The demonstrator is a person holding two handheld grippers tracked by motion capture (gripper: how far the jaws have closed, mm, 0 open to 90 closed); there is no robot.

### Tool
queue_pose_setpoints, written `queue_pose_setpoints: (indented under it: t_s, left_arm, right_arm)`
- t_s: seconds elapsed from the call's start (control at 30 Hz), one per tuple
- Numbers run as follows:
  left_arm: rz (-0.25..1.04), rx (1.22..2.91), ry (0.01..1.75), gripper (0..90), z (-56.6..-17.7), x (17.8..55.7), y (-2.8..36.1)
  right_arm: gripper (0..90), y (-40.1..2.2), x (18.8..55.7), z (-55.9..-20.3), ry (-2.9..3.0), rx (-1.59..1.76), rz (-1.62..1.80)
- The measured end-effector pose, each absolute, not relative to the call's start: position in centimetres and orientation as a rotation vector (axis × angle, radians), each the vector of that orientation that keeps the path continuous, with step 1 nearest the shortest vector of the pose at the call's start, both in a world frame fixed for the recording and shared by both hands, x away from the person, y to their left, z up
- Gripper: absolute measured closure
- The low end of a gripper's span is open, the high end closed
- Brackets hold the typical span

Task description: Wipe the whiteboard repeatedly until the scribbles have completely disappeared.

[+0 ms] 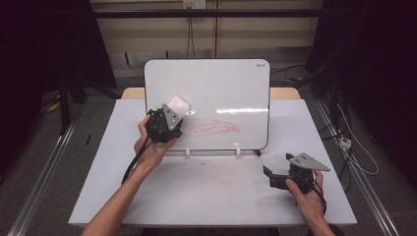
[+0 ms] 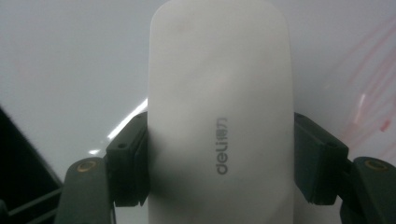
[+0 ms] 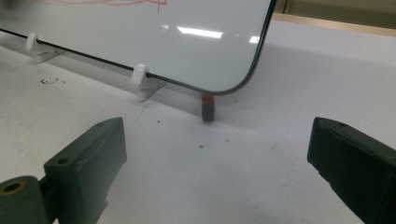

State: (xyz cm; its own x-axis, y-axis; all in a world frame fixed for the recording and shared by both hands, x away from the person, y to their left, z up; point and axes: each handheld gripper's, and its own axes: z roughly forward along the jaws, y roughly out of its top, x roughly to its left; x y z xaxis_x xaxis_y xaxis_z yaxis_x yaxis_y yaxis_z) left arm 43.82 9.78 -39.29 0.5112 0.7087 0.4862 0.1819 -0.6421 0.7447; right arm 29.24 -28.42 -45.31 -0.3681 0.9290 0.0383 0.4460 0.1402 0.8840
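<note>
Nearest the person, the right tongs (image 1: pixel 268 173) rested low on the white desk (image 1: pixel 206 191), held in the right hand (image 1: pixel 309 192) near the desk's front right part. Their jaws stood spread wide with nothing between them, and bare desk top lay ahead of them in the right gripper view. A few dark specks (image 3: pixel 49 81) dotted the surface there.

Just beyond, a small dark marker cap with a red band (image 3: pixel 208 107) lay on the desk under the lower right corner of the whiteboard (image 1: pixel 216 83). Two white clip feet (image 3: pixel 139 77) propped the board's bottom edge, so it leaned back, tilted, across the middle of the desk.

Further in and to the left, the left hand (image 1: pixel 152 142) held the left tongs (image 1: pixel 173 114) up against the board face. These tongs pinched a white eraser (image 2: pixel 219 93) by its two long sides, the pads pressing on it. The eraser sat at the left part of the board, just left of a red scribble (image 1: pixel 216 127); whether it touched the board I could not tell.

Grey lettering on the eraser's back read "deli", followed by two small characters too blurred to read. A small dark logo (image 1: pixel 260 63) sat in the board's top right corner, unreadable.

Behind the board, a wooden edge (image 1: pixel 282 92), cables and a dark floor lay at the far side.
</note>
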Motion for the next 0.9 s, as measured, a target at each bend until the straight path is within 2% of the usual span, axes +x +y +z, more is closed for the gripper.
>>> queue_pose_setpoints:
  t_s: [0.4, 0.9]
  left_arm:
    - [1.087, 2.205, 0.622, 31.1, -41.5, 41.6, 7.6]
    - [1.1, 2.234, 0.576, 31.1, -42.7, 40.5, 7.4]
  right_arm:
    - [4.6, -28.4, 29.1, -45.2, 1.888, 1.304, 1.177]
    - [4.6, -28.3, 29.0, -45.2, 1.895, 1.298, 1.181]
